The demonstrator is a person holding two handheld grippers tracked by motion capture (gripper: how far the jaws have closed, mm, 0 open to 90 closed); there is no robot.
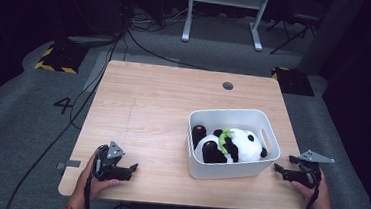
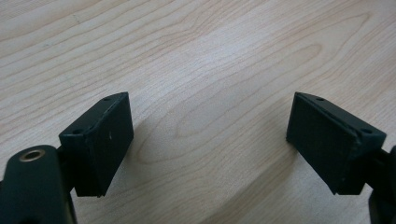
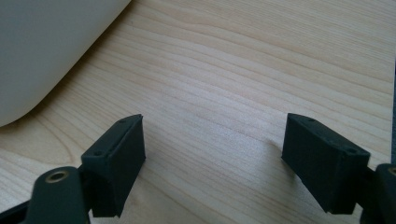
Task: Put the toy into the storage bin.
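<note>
the left gripper point(image 2: 208, 135) has its two black jaws spread wide with nothing between them, bare wood grain of the table point(image 2: 196, 56) showing in the gap. in the high view this gripper point(image 1: 130, 169) sits near the table's 7 o'clock corner, held in the person's left hand point(image 1: 98, 182), jaws aimed toward 3 o'clock, a cable trailing off the near edge.

the right gripper point(image 3: 212, 154) is likewise spread apart and empty, with plain wood between the jaws and the curved white wall of the bin point(image 3: 51, 46) at about 10 o'clock of its view, close but not touching. from above, the right gripper point(image 1: 279, 169) rests at the table's 4 o'clock edge in the right hand point(image 1: 317, 192), jaws aimed toward 9 o'clock at the bin's near right corner, just beside it.

the white bin point(image 1: 218, 171) stands on the right half of the table, at roughly 4 o'clock from its centre. inside lies a plush panda point(image 1: 240, 144) on its side, black and white with a green piece at its neck. the left gripper is well apart from the bin.

the table has a small round hole point(image 1: 227, 86) at its far edge, around 1 o'clock.
</note>
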